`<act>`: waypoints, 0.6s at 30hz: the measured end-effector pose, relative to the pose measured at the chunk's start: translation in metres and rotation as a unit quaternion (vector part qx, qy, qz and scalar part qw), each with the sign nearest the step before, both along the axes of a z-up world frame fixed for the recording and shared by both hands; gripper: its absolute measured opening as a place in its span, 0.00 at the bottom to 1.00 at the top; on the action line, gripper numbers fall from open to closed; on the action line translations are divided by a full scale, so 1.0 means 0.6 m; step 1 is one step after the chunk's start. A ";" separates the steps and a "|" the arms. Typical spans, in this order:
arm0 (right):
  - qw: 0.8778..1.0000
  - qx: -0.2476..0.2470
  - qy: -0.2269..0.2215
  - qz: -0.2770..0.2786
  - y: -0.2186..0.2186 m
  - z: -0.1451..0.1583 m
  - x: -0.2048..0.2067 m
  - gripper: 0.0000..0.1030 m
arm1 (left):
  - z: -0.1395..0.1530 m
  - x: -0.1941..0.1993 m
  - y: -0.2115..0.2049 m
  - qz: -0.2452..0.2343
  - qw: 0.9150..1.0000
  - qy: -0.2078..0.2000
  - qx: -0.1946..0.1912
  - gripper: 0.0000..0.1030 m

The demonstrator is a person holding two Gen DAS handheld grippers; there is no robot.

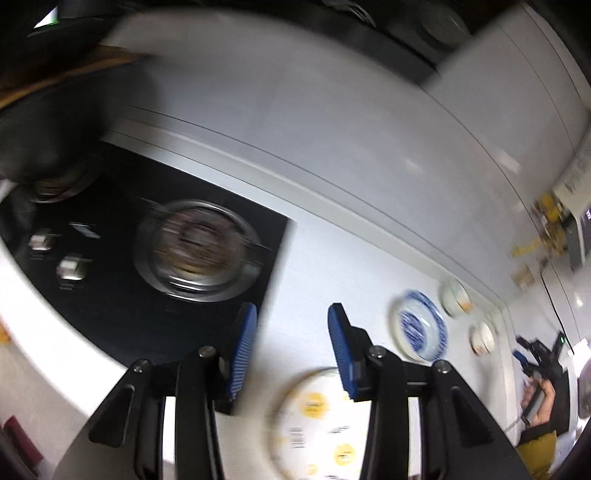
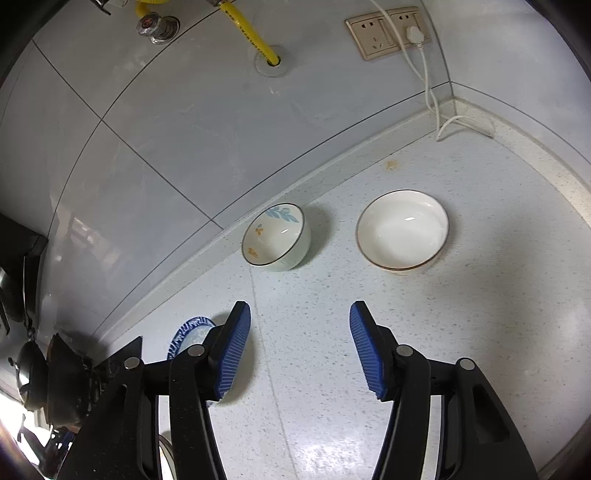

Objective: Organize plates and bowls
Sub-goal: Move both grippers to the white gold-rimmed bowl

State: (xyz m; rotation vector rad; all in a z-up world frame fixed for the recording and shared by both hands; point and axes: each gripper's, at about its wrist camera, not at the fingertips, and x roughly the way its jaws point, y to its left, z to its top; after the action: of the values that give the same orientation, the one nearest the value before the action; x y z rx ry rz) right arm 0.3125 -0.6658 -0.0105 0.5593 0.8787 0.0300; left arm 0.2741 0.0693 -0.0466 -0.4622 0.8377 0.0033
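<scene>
In the blurred left wrist view my left gripper (image 1: 291,350) is open and empty above the counter. A white plate with yellow spots (image 1: 317,421) lies just below it. A blue-patterned plate (image 1: 419,325), a floral bowl (image 1: 456,297) and a white bowl (image 1: 482,338) lie to its right. The right gripper (image 1: 532,360) shows there at the far right. In the right wrist view my right gripper (image 2: 299,347) is open and empty. The floral bowl (image 2: 275,238) and the gold-rimmed white bowl (image 2: 402,229) stand ahead of it. The blue plate (image 2: 188,332) lies behind its left finger.
A black gas hob (image 1: 122,295) with a burner (image 1: 195,247) and knobs lies left of the plates. A tiled wall (image 2: 184,122) backs the counter, with a socket (image 2: 388,33), a white cable (image 2: 428,92) and a yellow gas pipe (image 2: 251,33). A pot (image 2: 29,373) stands at the left.
</scene>
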 end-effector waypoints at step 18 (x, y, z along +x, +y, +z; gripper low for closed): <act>0.996 -0.046 0.070 -0.025 -0.148 -0.103 0.061 0.61 | -0.146 0.280 -0.689 -0.325 0.934 0.097 -0.112 0.65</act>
State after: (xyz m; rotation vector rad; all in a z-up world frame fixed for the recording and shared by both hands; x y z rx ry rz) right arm 0.3491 -0.7543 -0.0721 0.5011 0.9971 -0.0960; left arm 0.4422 -0.3444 -0.1340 -0.3823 1.1633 -0.6737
